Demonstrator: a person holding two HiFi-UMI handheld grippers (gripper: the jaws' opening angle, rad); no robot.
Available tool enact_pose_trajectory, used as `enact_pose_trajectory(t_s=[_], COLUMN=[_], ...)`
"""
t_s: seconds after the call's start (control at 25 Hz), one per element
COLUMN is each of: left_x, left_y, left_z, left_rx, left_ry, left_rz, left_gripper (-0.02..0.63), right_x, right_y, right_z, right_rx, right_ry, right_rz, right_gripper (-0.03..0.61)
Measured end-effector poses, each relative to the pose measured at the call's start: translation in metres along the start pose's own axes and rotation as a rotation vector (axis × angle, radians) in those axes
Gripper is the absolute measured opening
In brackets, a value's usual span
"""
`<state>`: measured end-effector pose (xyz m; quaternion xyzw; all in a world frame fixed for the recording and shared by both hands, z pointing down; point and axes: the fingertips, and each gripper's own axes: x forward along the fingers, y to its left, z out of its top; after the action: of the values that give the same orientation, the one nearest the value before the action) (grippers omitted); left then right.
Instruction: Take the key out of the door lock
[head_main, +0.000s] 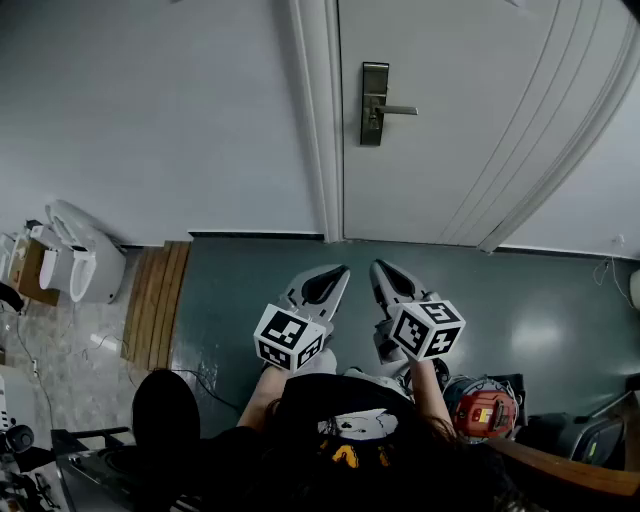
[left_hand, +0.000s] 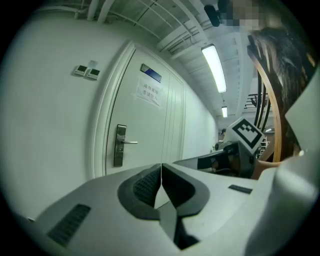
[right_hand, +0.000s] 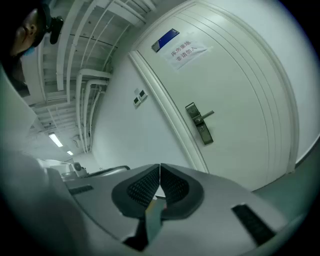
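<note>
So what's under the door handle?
Under the handle, the metal lock plate runs down the door. Nothing covers it, but any key there is too small to make out.

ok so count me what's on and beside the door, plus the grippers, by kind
door: 1
lock plate with lever handle: 1
paper notice: 1
blue sign: 1
wall switches: 2
grippers: 2, left gripper and right gripper, both shut and empty
total: 8
</note>
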<state>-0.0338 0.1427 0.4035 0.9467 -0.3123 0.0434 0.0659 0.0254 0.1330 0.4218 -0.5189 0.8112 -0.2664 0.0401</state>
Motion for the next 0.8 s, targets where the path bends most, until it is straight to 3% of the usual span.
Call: enact_pose_trajectory(t_s=[0.44,0.8], left_x=[0.000,0.003], left_y=[-0.018,-0.017], left_z=[-0.004,-0.002], left_rx=[0.013,0.021], left_ry=[0.011,0.021], left_rz=[0.000,0.005], left_gripper=[0.010,0.010], right_x=[-0.018,-0.016], right_y=[-0.003,-0.006], right_z=[0.005,0.003], right_rx=[-0.057,-0.046], right_ry=[-0.060,-0.062], right_rz=[-0.011,0.009], right_gripper=[0.007,0.008])
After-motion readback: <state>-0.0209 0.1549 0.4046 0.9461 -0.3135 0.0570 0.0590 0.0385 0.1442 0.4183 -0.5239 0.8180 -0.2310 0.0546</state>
